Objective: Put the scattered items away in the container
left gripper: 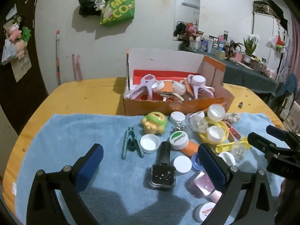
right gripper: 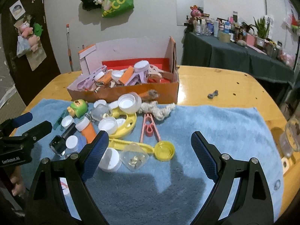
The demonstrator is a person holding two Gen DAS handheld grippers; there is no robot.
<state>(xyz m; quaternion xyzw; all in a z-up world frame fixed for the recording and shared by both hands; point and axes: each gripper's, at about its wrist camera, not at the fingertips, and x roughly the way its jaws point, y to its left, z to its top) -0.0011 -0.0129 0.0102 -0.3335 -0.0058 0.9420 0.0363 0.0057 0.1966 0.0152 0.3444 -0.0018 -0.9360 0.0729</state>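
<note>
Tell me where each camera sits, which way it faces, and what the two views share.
Left wrist: rides on the left tongs, facing forward over the blue terry towel toward the orange cardboard box; its open fingers frame the black nail polish bottle, and the right tongs show at the right edge.
Right wrist: rides on the right tongs, facing the same box from further right; its fingers are open, and the left tongs show at the left edge.
Shared: towel, box, bottle, green hanging bag.

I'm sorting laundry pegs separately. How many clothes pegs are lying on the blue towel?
2: a teal peg near the green toy, and a pink peg beside the yellow ring. Others may hide under clutter.
</note>
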